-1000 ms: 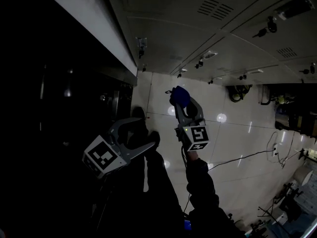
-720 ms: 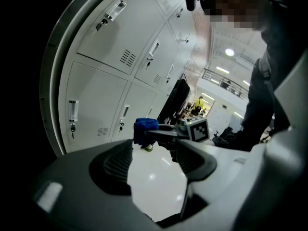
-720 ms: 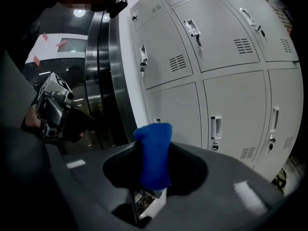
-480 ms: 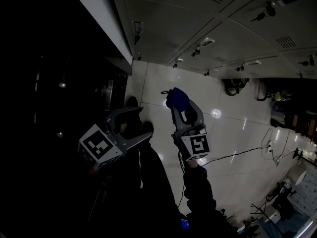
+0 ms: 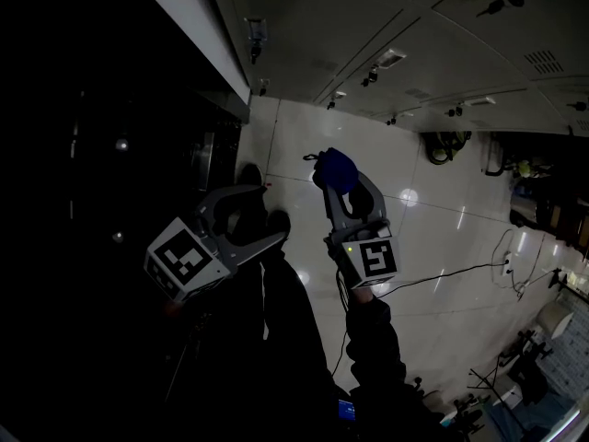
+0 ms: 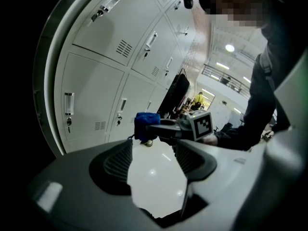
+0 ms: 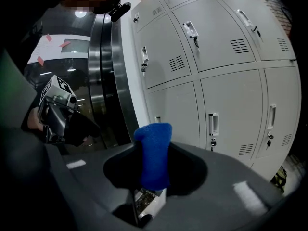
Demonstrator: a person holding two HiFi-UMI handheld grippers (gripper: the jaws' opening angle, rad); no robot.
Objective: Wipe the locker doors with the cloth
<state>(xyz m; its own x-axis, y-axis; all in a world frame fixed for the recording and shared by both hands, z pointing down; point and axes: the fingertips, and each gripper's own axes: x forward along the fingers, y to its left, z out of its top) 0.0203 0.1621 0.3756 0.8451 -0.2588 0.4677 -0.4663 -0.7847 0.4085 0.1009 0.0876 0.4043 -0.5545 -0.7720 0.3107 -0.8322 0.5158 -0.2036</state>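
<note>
Right tool (image 5: pixel 340 184) pinching the blue cloth (image 7: pixel 153 153), left tool (image 6: pixel 151 159) spread and empty, locker doors (image 7: pixel 226 95) shut beyond

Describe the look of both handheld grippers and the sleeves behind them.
Both are grey, forked two-jaw tools. The left gripper and right gripper each carry a white cube with black square markers. Their inner pads are dark and ribbed. The right arm wears a dark sleeve.
</note>
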